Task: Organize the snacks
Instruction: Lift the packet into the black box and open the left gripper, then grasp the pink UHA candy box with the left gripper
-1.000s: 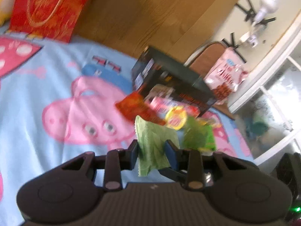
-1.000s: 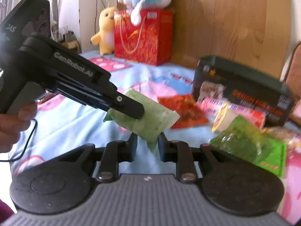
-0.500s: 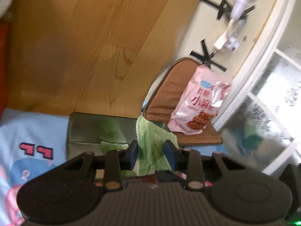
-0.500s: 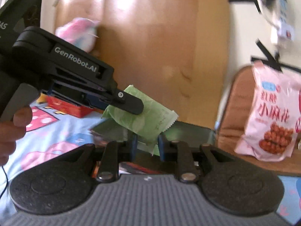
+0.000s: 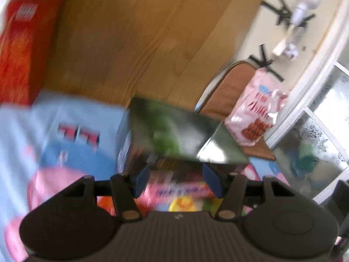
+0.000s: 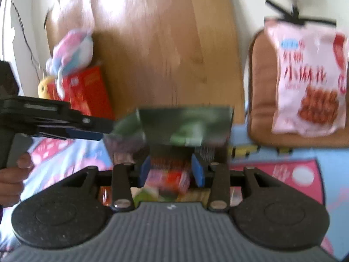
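Snacks (image 5: 181,191) were left heaped on the bed (image 5: 72,128) in front of the dark box (image 5: 174,135). A blurred green packet (image 5: 168,137), gripped by both half a second before, was seen inside the box. The left hand-held gripper (image 5: 177,180) and the right hand-held gripper (image 6: 172,170) were spread wide, with nothing held.

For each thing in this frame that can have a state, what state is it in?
left tool: open, nothing between its fingers.
right tool: open, holding nothing.
dark box: open at the top, something green inside, blurred.
pink snack bag: sealed as far as shows, propped upright on the chair.
loose snack packets: lying on the blue bedspread in front of the box.
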The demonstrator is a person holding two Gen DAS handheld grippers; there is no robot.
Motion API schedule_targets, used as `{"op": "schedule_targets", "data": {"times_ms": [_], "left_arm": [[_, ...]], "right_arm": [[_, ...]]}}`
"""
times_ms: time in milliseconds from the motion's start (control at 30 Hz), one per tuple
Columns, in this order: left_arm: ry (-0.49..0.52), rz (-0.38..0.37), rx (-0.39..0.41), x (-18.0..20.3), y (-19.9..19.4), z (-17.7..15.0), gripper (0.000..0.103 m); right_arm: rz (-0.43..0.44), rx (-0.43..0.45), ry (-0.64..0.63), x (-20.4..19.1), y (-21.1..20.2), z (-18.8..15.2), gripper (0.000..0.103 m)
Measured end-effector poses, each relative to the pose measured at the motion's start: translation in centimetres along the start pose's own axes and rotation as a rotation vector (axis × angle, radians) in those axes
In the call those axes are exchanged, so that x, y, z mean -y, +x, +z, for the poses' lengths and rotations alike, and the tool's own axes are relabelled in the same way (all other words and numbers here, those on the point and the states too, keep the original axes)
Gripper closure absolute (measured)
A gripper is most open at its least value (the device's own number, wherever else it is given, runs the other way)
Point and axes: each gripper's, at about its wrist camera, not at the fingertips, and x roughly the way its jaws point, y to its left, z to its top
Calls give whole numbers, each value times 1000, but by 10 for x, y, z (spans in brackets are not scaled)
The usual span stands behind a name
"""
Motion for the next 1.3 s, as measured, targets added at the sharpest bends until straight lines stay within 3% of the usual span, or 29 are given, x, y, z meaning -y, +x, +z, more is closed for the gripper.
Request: {"op": "schedule_targets", "data": {"times_ms": [133,333,533,700,767,1000,1133,1233,1300], "left_arm": [[-107,7,-86,-21,28,-10,48],[-130,0,-125,-20,52,-11,54],[-69,-28,7,-10,-9,-9,53],[-32,-3,133,-16,-71,-30,42],[-23,13,142,-21,-83,-47,40],[-68,-1,24,-42,-95,-101,40],[-67,-19,-26,-40,-100,-125,41],[-67,-28,12,-42,-117,-126,36],[-77,-13,64,-46,-130,-120,25]], "right_arm": [[-22,-93,29,-1,24,-3,58],[16,-170,124,1,50,0,57],[35,-3,35,-36,7,9,58],[109,83,-68,-82,-28,-4,58],[142,54,-91,-95,-33,-21,58],[213,-152,-66,-102,-34,-74,58],[215,-188,-63,-101,-48,-87,57],[184,-182,-125,-106,-61,-93,52],[164,-174,-172,-113,-66,-96,48]]}}
